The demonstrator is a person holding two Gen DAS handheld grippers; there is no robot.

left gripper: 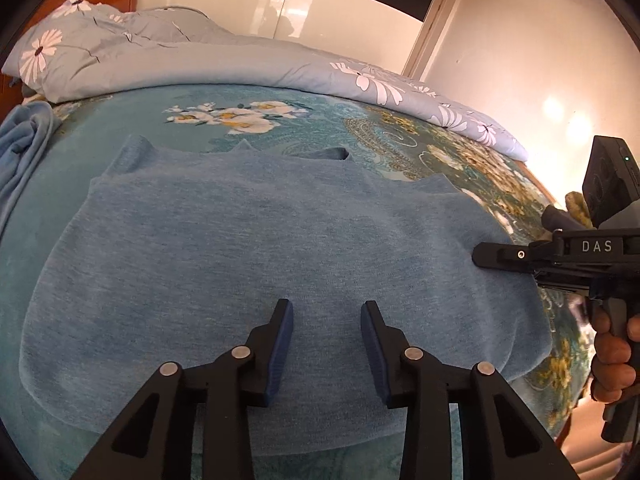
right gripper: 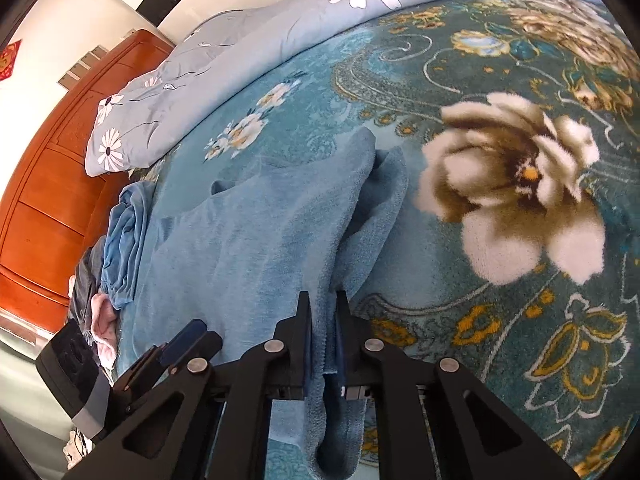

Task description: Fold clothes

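The blue garment (left gripper: 256, 280) lies spread across the bed (right gripper: 500, 320) toward its near edge, the right tool (right gripper: 323, 300) clamped on its side hem, the left tool (left gripper: 326, 312) apart above it; lifting one-sided could bunch the fabric crooked.

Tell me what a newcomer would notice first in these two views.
The blue garment spread flat across the teal floral blanket fills the middle of the left view. At its right edge the right gripper pinches a fold of it, while the left gripper hangs open above the near hem. A big cream flower on the blanket dominates the right view.
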